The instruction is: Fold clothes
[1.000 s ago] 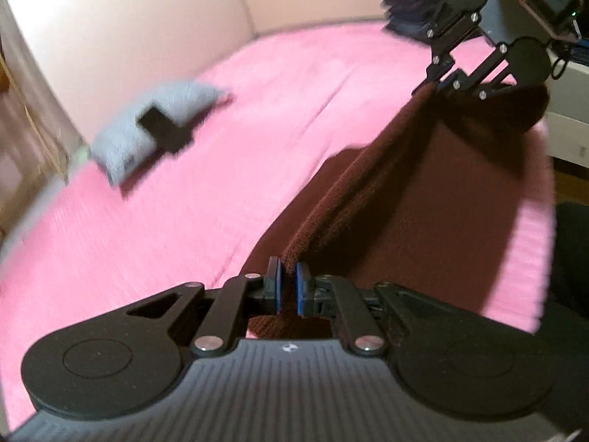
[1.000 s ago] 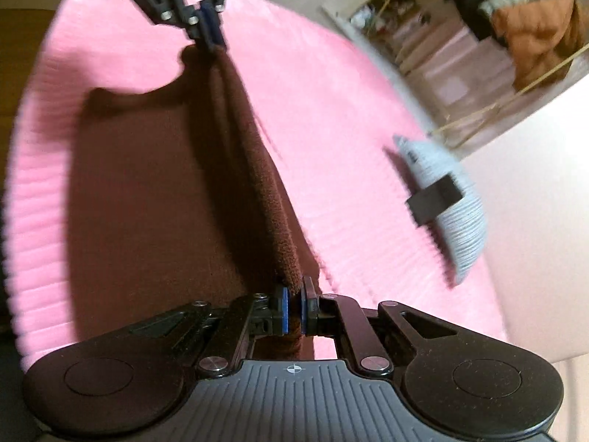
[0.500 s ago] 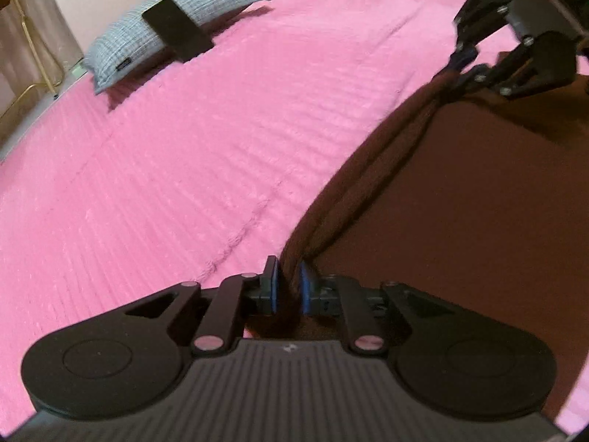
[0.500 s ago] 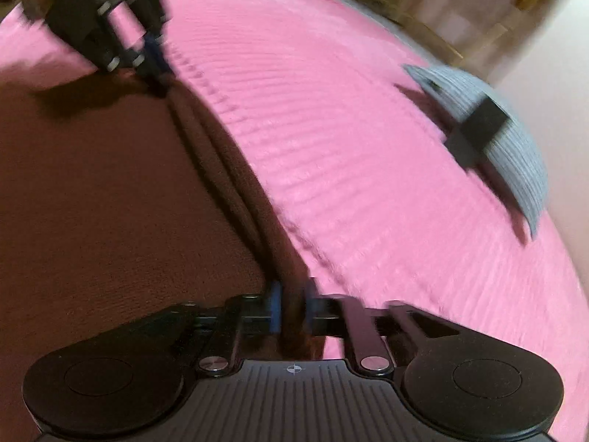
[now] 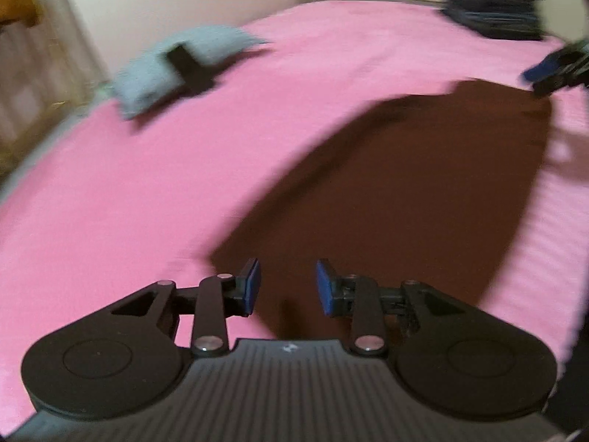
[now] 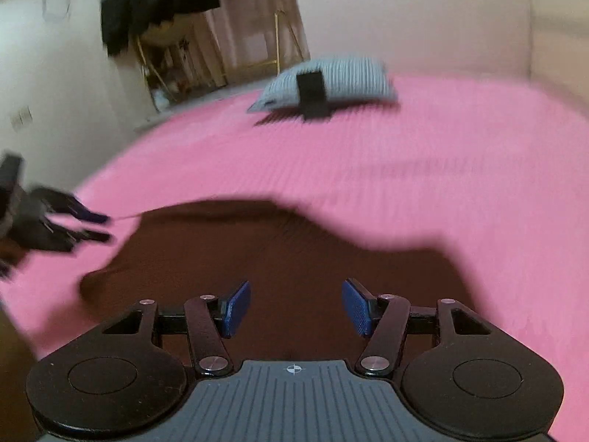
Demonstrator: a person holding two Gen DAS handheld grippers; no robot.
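Note:
A dark brown garment (image 5: 405, 191) lies flat on the pink bedspread (image 5: 184, 169), and it fills the lower middle of the right wrist view as the same brown garment (image 6: 287, 258). My left gripper (image 5: 287, 285) hovers over its near corner, jaws opening, nothing between the blue pads. My right gripper (image 6: 296, 307) hangs over the opposite edge, jaws opening too, with only cloth below them. Each gripper shows in the other's view: the right gripper (image 5: 556, 68) at far right, the left gripper (image 6: 84, 226) at far left. Both views are motion blurred.
A grey striped pillow (image 6: 331, 81) with a black phone (image 6: 312, 94) leaning on it sits at the far side of the bed. A stack of dark folded clothes (image 5: 489, 3) stands at the far right corner. A gold rack with hanging clothes (image 6: 176, 11) stands beyond the bed.
Both grippers held the folded edge of the brown garment, lowered it onto the bed and let go. Their jaws have parted, and the right gripper has rolled and swung away sideways.

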